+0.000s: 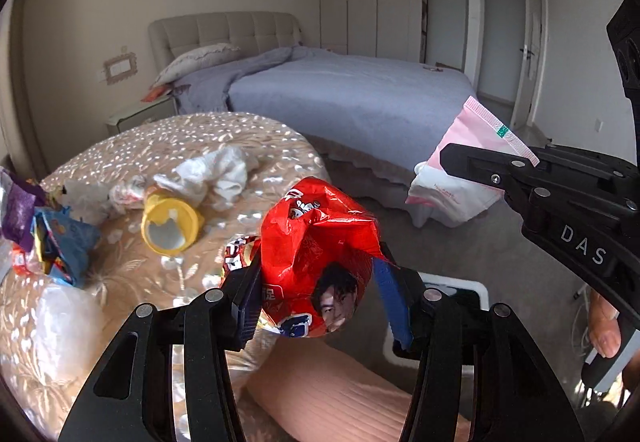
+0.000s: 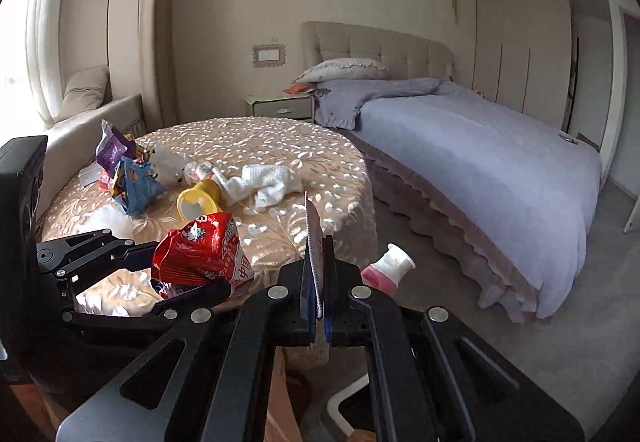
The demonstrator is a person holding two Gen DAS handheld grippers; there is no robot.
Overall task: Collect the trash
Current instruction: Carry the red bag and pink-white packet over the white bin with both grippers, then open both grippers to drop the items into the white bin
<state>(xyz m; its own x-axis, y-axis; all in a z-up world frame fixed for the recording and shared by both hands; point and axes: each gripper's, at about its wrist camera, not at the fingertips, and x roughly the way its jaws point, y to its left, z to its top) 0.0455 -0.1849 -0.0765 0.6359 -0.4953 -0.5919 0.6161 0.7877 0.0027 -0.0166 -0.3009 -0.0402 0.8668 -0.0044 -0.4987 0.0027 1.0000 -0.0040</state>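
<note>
My left hand-held gripper (image 1: 320, 298) is clenched on a crumpled red snack bag (image 1: 320, 242), held up off the table (image 1: 248, 138) near its front edge. The bag bulges between the two fingers, with a printed face showing low on its front. In the right wrist view the same bag (image 2: 204, 254) sits in the left hand-held gripper (image 2: 188, 274), over the table (image 2: 320, 162) edge.

My right hand-held gripper (image 2: 318, 282) is clamped on a flat pink packet (image 2: 314, 234), seen edge-on with its serrated rim standing up between the fingers. From the left wrist view the right hand-held gripper (image 1: 480, 162) carries that packet (image 1: 460, 170) out over the grey floor (image 1: 460, 250), beside the bed (image 1: 352, 94), well apart from the table.

More trash lies on the round table's floral cloth: a yellow cup (image 1: 170, 226) tipped on its side with its mouth toward me, a white crumpled cloth (image 1: 220, 170) touching it behind, and a blue wrapper (image 1: 60, 242) and purple wrapper (image 1: 18, 210) bunched at the left edge. A pink-and-white bottle (image 2: 388, 270) shows just past the right fingers; I cannot tell what it rests on. Below the left hand-held gripper, a white bin rim (image 1: 452, 278) shows on the floor.
</note>
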